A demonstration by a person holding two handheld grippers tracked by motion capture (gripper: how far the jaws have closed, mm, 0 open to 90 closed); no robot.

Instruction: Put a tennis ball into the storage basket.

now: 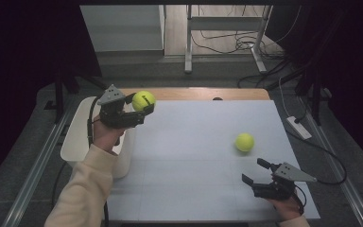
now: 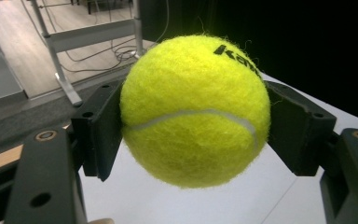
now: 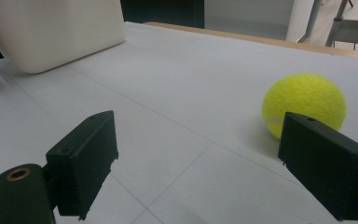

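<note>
yellow tennis ball [image 1: 143, 100] sits clamped in the left gripper [image 1: 137, 108], lifted at the far left beside the white bin [image 1: 75, 142] — likely half done; second ball [image 1: 244, 142] lies right, right gripper [image 1: 256, 172] wide, empty.

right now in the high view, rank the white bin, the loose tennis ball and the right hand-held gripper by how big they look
1. White bin, the largest by far.
2. Right hand-held gripper, jaws open, clearly smaller than the bin.
3. Loose tennis ball, the smallest, though it lies farther from the camera than the gripper.
</note>
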